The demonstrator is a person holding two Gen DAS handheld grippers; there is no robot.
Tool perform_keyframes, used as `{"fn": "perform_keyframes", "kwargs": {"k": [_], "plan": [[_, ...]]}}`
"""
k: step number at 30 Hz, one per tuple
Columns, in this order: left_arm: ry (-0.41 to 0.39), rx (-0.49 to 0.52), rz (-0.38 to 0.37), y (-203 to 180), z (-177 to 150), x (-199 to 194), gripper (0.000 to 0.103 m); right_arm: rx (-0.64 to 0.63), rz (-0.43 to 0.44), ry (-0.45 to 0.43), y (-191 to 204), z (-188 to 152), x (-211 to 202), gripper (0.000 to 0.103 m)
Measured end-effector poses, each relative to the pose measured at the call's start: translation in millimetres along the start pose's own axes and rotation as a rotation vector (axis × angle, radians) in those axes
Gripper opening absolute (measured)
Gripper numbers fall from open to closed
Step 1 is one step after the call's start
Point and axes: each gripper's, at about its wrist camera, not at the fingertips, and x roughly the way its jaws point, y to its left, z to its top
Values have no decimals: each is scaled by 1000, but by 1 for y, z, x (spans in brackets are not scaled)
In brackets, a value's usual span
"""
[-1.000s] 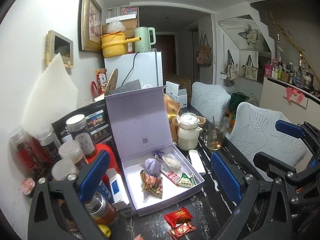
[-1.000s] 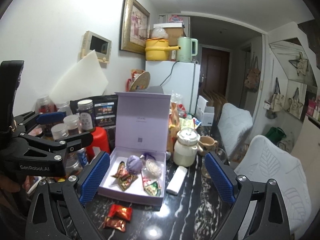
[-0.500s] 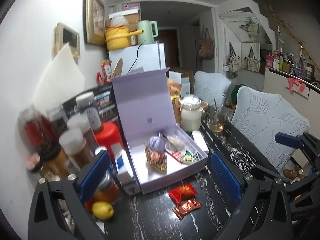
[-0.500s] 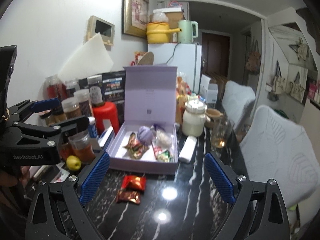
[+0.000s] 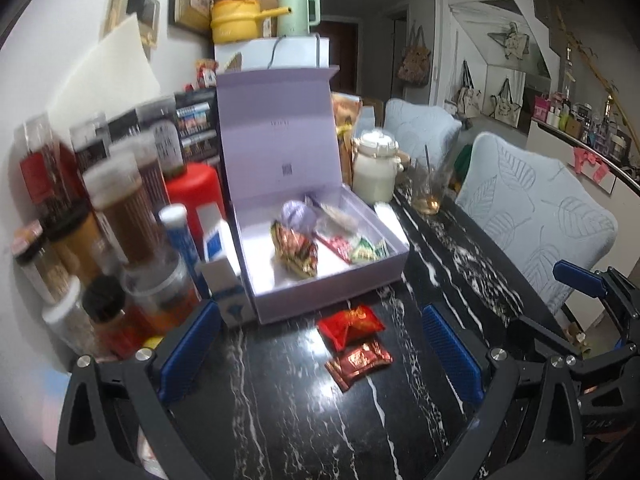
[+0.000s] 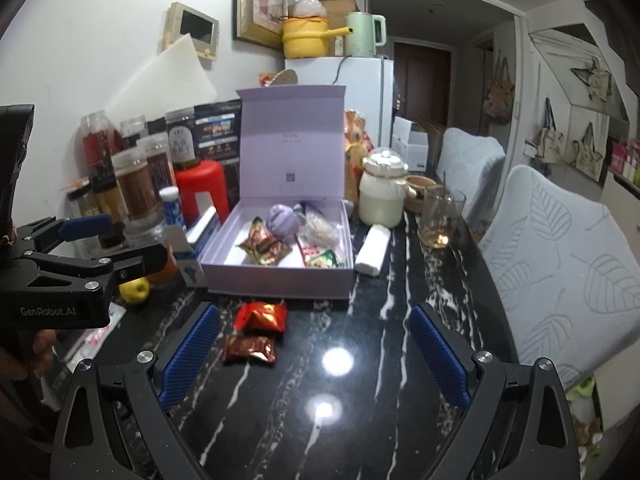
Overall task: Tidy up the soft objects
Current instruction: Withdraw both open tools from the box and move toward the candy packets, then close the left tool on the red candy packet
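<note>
Between picks: both tools gaping, empty, low in frame. Two packets loose on tabletop below box. Next, probably: close on upper packet, drop into box.

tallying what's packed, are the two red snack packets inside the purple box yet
No, both red snack packets lie on the black table in front of the purple box.

The jars left of the purple box are smeared by motion blur, their labels unreadable. The print inside the box lid is too small to read. The right gripper is cut off by the picture's edge.
</note>
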Motion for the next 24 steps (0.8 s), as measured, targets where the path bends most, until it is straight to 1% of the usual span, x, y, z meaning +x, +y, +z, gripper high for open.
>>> {"fn": "perform_keyframes", "kwargs": {"k": [3,5,11,14,20,24], "plan": [[40,-10,-15,1,-8,13,103,2,-5,18,0,-9,7,97],[58,-21,-18,2,-12,21,103,13,5,32,-1,-14,13,97],[120,-49,-65,1,-22,53,103,36,37,80,-5,-27,33,97],[139,-46,-80,-3,-24,65,103,34,29,97,-9,-29,42,97],[204,-50,-114,-15,-26,98,103,52,17,141,-27,-33,63,97],[240,-38,-105,-23,-25,119,103,76,-1,166,-43,-34,77,97]]}}
